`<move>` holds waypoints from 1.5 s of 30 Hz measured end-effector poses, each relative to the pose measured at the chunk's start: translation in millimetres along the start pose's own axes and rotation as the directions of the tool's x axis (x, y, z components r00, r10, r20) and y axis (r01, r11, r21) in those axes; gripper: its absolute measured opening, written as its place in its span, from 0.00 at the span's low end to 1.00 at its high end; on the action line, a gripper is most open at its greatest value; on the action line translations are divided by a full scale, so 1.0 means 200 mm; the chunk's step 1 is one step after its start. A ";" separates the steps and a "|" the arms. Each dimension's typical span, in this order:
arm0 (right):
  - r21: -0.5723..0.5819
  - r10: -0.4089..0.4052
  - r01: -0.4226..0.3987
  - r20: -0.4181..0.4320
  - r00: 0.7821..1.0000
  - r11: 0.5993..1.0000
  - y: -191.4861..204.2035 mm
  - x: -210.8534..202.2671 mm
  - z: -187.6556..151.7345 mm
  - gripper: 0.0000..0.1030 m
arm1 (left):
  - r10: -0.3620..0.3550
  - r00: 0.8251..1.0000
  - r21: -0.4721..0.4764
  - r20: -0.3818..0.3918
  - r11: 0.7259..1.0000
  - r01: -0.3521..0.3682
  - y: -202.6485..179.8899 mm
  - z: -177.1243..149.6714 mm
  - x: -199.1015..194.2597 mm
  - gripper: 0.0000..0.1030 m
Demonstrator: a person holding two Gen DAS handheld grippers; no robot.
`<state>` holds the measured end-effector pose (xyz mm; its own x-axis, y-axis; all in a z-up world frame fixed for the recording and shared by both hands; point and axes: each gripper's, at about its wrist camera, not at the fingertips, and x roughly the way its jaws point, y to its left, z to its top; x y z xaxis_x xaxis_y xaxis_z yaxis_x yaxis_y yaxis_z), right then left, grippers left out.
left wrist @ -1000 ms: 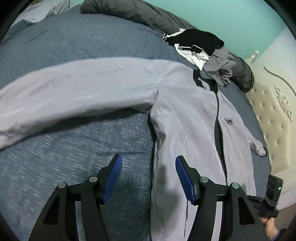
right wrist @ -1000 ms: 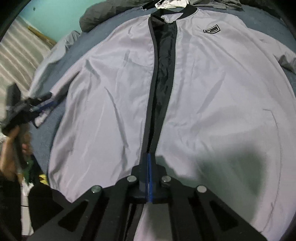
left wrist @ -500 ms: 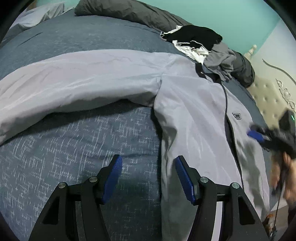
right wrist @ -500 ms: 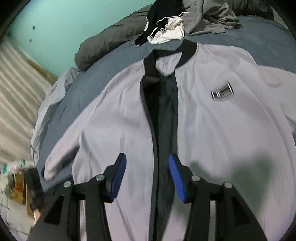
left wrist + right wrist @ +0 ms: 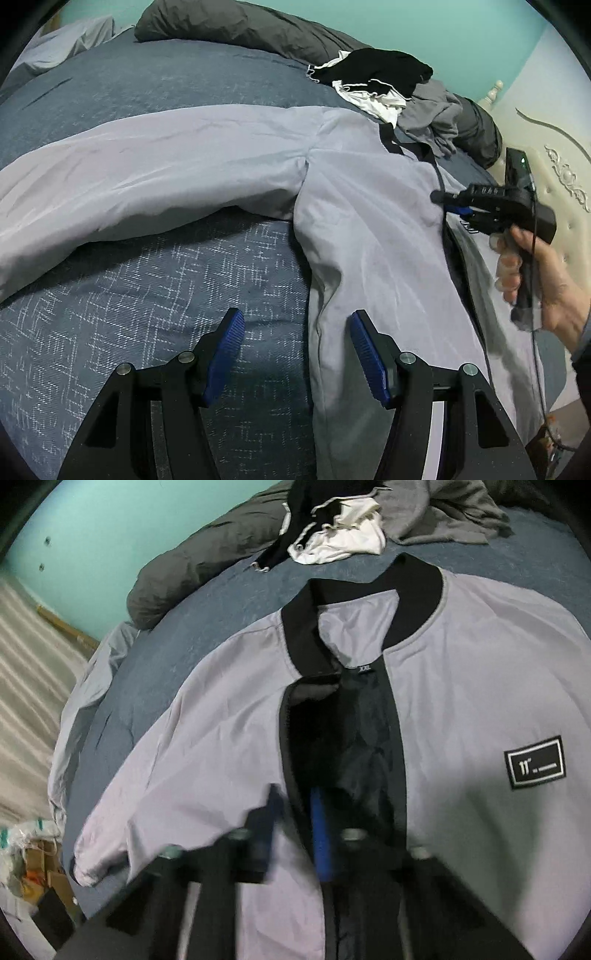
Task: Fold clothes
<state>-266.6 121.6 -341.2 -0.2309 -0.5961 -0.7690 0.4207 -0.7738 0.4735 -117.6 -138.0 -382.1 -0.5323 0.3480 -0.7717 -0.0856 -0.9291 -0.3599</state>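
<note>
A light grey jacket (image 5: pixel 369 221) with a black collar (image 5: pixel 417 602) lies front up and unzipped on the blue bedspread (image 5: pixel 147 295). One sleeve (image 5: pixel 147 177) stretches out to the left. My left gripper (image 5: pixel 297 354) hangs open over the jacket's side hem, one pad above the bedspread and one above the jacket. My right gripper (image 5: pixel 295 827) is blurred; its blue pads (image 5: pixel 321 834) straddle the black zip edge (image 5: pixel 291 738) of the left front panel with a narrow gap. From the left wrist, the right gripper (image 5: pixel 448 205) shows over the jacket's chest, held by a hand (image 5: pixel 535 269).
A heap of black and white clothes (image 5: pixel 373 79) and a grey garment (image 5: pixel 436 114) lie beyond the collar. A dark grey duvet (image 5: pixel 240 26) runs along the teal wall. A cream tufted headboard (image 5: pixel 554 166) stands to the right. Floor clutter (image 5: pixel 33 856) shows past the bed's edge.
The right gripper let go of the lower zip, opened, moved up toward the collar, and its jaws have narrowed around the left front edge. The left gripper shifted slightly and stayed open.
</note>
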 end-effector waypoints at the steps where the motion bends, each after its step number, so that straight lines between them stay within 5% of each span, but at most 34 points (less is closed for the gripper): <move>1: -0.008 -0.015 0.015 0.002 1.000 1.000 -0.01 0.00 -0.01 0.06 | -0.004 1.000 0.000 -0.003 1.000 0.004 0.00 0.00 0.01 0.62; 11: -0.016 -0.108 0.108 -0.037 0.993 0.994 -0.12 0.05 -0.09 0.04 | -0.034 0.998 0.005 -0.048 0.999 0.034 -0.02 -0.03 0.05 0.62; 17: -0.092 -0.213 0.217 0.049 0.976 0.972 -0.09 -0.06 -0.08 0.15 | -0.093 0.991 -0.017 -0.094 0.996 0.092 -0.01 -0.05 0.09 0.28; 21: -0.144 -0.199 0.213 0.111 0.974 0.966 -0.05 -0.17 -0.11 0.17 | -0.130 0.985 -0.031 -0.116 0.991 0.127 0.00 -0.07 0.10 0.05; 24: -0.149 -0.164 0.178 0.097 0.982 0.973 -0.05 -0.22 -0.15 0.18 | -0.146 0.983 -0.054 -0.113 0.989 0.141 0.02 -0.09 0.07 0.04; 34: -0.117 -0.116 0.124 0.070 0.991 0.985 -0.01 -0.42 -0.33 0.19 | -0.159 0.984 -0.116 -0.083 0.982 0.149 0.10 -0.14 -0.04 0.03; 38: -0.098 -0.106 0.112 0.065 0.992 0.989 -0.10 -0.60 -0.43 0.27 | -0.154 0.985 -0.089 -0.082 0.985 0.147 0.08 -0.14 -0.09 0.04; 40: -0.066 -0.094 0.098 0.064 0.994 0.993 -0.18 -0.73 -0.49 0.43 | -0.152 0.985 -0.080 -0.084 0.986 0.145 0.07 -0.14 -0.13 0.15; 42: -0.041 -0.120 0.122 0.050 0.992 0.992 -0.27 -0.85 -0.56 0.45 | -0.150 0.985 -0.071 -0.086 0.987 0.144 0.05 -0.14 -0.17 0.39; 45: -0.028 -0.165 0.165 0.009 0.986 0.986 -0.38 -0.99 -0.69 0.45 | -0.136 0.983 -0.038 -0.120 0.991 0.132 0.01 -0.16 -0.22 0.42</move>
<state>-131.9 328.5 -283.3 -0.3050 -0.4620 -0.8328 0.4015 -0.8553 0.3274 -68.2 -152.2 -365.4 -0.4108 0.4832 -0.7732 -0.1226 -0.8696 -0.4783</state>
